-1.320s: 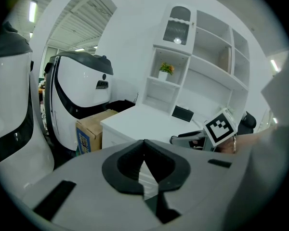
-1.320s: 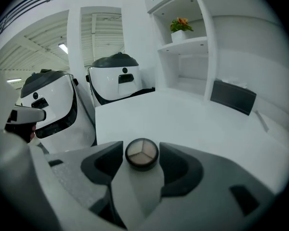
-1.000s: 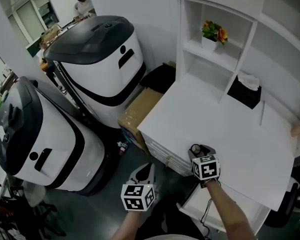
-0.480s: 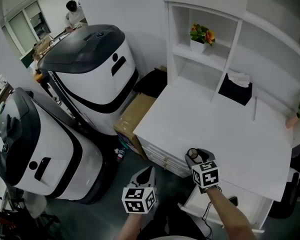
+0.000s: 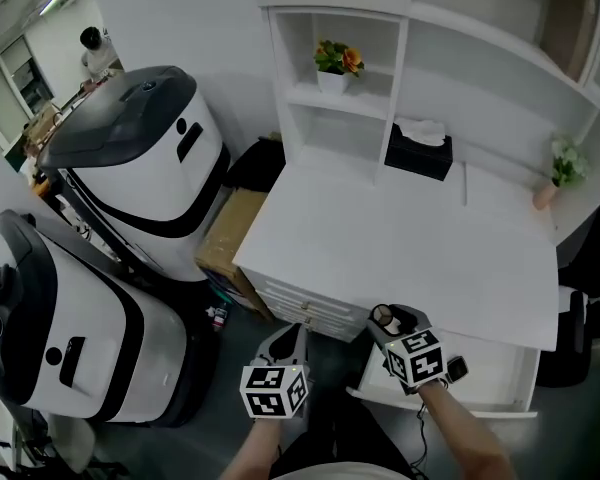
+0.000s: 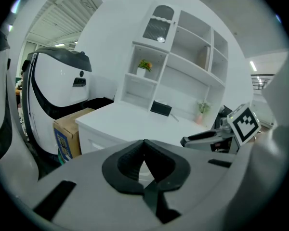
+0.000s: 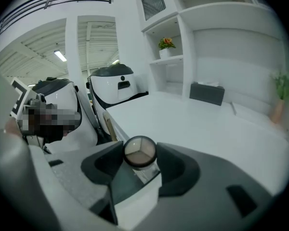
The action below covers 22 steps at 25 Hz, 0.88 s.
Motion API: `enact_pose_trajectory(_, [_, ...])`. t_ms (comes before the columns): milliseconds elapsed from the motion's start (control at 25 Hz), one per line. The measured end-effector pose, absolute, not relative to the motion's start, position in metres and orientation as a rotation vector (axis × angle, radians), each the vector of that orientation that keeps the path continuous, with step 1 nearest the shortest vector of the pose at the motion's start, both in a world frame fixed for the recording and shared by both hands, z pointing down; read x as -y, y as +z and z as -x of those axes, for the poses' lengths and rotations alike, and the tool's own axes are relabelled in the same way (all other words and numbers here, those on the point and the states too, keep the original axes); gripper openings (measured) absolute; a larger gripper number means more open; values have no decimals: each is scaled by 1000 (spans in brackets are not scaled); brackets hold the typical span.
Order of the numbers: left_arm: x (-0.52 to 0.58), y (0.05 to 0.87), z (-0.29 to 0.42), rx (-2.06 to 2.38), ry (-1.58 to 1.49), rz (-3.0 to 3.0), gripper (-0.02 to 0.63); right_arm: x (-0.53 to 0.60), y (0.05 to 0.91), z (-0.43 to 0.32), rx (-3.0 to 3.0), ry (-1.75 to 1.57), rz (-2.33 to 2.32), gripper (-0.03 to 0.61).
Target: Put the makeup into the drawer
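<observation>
The right gripper point(image 5: 396, 319) has its jaws clamped on a round makeup compact point(image 7: 139, 151) at the front edge of the white desk point(image 5: 410, 238), just beside the open drawer point(image 5: 500, 373), while the left gripper point(image 5: 287, 340) hangs nearby with its jaws pressed together on nothing.

A tissue box point(image 5: 418, 153) sits at the back of the table point(image 5: 400, 248), with a small plant point(image 5: 558, 168) at the back right corner. A flower pot point(image 5: 335, 63) is on a shelf point(image 5: 320, 96) above the back left. A cardboard box point(image 5: 228, 233) is left of the table. An open drawer point(image 5: 490, 368) sticks out under the front right. The right tool point(image 5: 393, 318), with makeup point(image 5: 384, 317) between its jaws, is at the front edge. The left tool point(image 5: 285, 338) is further left.
</observation>
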State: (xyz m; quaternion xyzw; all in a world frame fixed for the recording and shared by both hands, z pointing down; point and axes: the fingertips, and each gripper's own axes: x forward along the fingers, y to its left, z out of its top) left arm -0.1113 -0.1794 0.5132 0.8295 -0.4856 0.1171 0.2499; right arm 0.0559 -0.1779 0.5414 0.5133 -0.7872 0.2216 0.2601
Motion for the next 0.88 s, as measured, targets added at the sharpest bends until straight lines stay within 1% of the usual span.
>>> enact_pose_trajectory(560, [143, 523, 45, 1063, 409, -2399, 3, 76, 579, -129, 1924, 737, -1576, 218])
enact_pose_trajectory(880, [131, 536, 10, 998, 459, -2401, 3, 53, 615, -152, 1884, 791, -1494, 218])
